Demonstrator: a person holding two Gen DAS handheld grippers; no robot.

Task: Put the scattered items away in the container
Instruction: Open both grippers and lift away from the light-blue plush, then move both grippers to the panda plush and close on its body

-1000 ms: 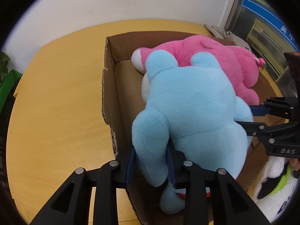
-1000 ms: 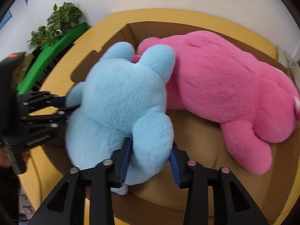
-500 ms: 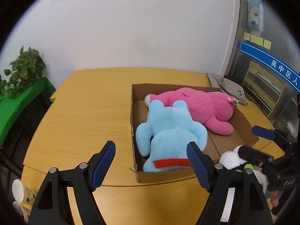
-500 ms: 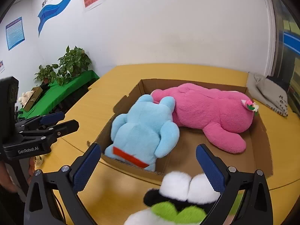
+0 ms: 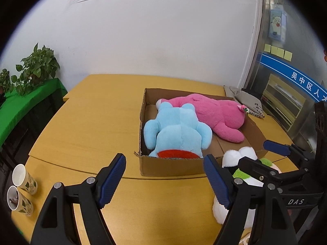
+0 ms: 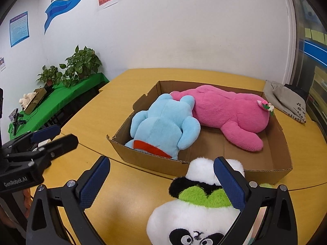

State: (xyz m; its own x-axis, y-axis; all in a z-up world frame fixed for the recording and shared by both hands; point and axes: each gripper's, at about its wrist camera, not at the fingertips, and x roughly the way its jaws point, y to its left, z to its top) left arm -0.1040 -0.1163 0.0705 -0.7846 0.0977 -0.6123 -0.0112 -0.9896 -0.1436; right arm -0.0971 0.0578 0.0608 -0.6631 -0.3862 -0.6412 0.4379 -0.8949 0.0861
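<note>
A cardboard box (image 5: 169,166) (image 6: 147,159) sits on the yellow table. Inside it a blue plush (image 5: 175,130) (image 6: 163,124) lies face down on the left, beside a pink plush (image 5: 216,114) (image 6: 229,110). A panda plush with a green collar (image 5: 239,155) (image 6: 194,214) lies on the table just in front of the box's near right corner. My left gripper (image 5: 164,169) (image 6: 65,133) is open and empty, hanging above the table short of the box. My right gripper (image 6: 162,165) (image 5: 255,152) is wide open above the panda, touching nothing.
Two paper cups (image 5: 22,178) stand near the table's front left edge. A grey cloth bag (image 5: 245,102) (image 6: 290,100) lies behind the box on the right. Potted plants (image 6: 81,65) stand on a green-covered side table (image 6: 57,106) to the left.
Both grippers were shut on the blue plush's limbs in the box a second ago. They have let go, opened wide, and pulled back and up; the panda has come into view.
</note>
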